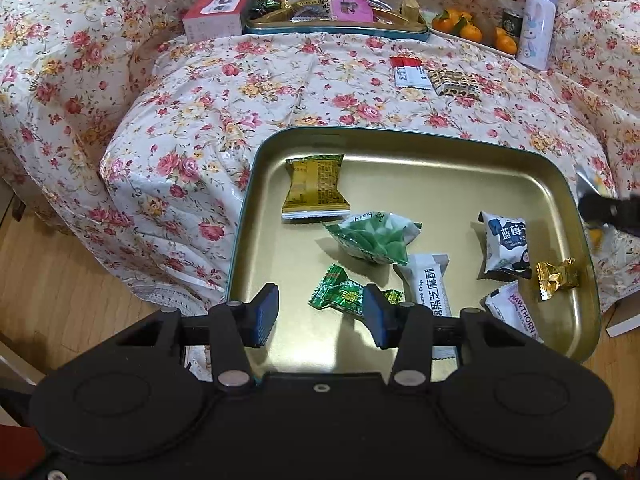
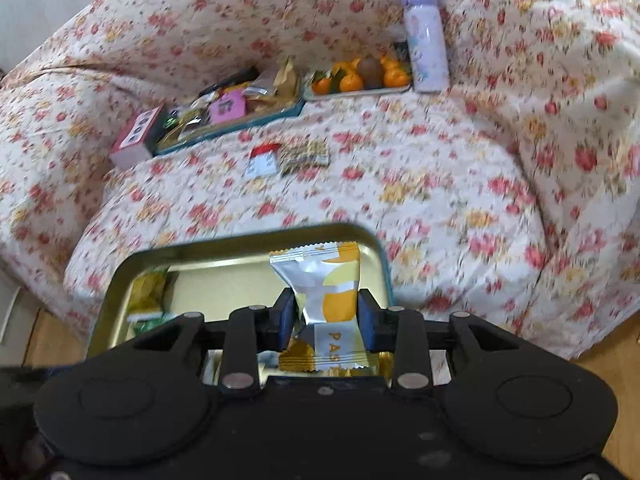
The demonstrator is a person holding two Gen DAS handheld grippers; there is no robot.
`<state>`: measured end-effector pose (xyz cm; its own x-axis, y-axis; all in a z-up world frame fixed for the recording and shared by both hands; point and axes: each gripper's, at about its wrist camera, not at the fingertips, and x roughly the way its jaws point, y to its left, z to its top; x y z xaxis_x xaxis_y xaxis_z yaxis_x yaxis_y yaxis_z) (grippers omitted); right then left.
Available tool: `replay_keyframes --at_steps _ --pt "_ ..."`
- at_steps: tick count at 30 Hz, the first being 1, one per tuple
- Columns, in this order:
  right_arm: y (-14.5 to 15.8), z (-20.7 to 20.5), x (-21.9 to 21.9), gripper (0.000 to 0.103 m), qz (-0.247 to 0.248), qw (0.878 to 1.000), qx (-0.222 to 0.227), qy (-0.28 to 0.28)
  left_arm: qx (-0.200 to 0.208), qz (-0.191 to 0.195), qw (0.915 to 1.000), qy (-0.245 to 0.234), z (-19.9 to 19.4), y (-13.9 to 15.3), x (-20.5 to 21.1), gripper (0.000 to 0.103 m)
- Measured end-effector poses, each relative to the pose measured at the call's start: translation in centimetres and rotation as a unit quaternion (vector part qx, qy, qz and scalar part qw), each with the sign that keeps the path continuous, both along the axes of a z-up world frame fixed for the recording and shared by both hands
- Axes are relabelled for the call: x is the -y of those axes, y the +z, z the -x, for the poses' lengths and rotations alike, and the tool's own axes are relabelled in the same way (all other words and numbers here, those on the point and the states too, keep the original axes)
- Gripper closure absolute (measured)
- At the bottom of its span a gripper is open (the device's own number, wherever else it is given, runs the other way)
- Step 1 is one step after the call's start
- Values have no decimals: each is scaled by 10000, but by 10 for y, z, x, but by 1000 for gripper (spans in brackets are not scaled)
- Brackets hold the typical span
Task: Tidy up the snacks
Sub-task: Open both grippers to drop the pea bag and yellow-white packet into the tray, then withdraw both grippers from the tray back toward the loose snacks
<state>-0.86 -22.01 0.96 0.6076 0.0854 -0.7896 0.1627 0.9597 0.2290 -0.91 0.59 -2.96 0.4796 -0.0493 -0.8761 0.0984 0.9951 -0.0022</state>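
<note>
A gold tin tray (image 1: 400,136) rests on the floral cloth at the table's near edge. Several snacks lie in it: an olive-yellow packet (image 1: 316,188), a green pouch (image 1: 374,236), a white sesame bar (image 1: 430,288), a blueberry packet (image 1: 504,246) and a gold candy (image 1: 556,278). My left gripper (image 1: 320,314) hangs open above the tray's near side, just over a green candy (image 1: 340,298). In the right wrist view, my right gripper (image 2: 326,318) is shut on a silver and yellow pastry packet (image 2: 320,276), held upright over the tray (image 2: 240,240).
At the back stand a second tin (image 1: 336,30) heaped with snacks, a pink box (image 1: 218,12), a plate of tangerines (image 1: 468,28) and a lilac bottle (image 1: 538,20). Two loose packets (image 1: 412,74) (image 1: 454,82) lie on the cloth mid-table. Wooden floor lies below the table's edge.
</note>
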Motion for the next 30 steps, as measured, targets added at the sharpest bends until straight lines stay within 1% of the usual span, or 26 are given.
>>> replay_keyframes --at_steps 3,7,17,30 --pt "-1 -5 0 65 -52 10000 21 1 28 -14 10000 37 0 1 -2 50" --pt "2 1 -5 65 -69 9999 40 154 -5 0 10000 14 0 0 0 50" --pt "1 20 -20 65 -301 9982 -217 475 5 -29 10000 20 0 1 1 50" --pt "-2 24 -37 62 -377 9944 -506 846 -87 -68 9999 28 -1 -1 1 50"
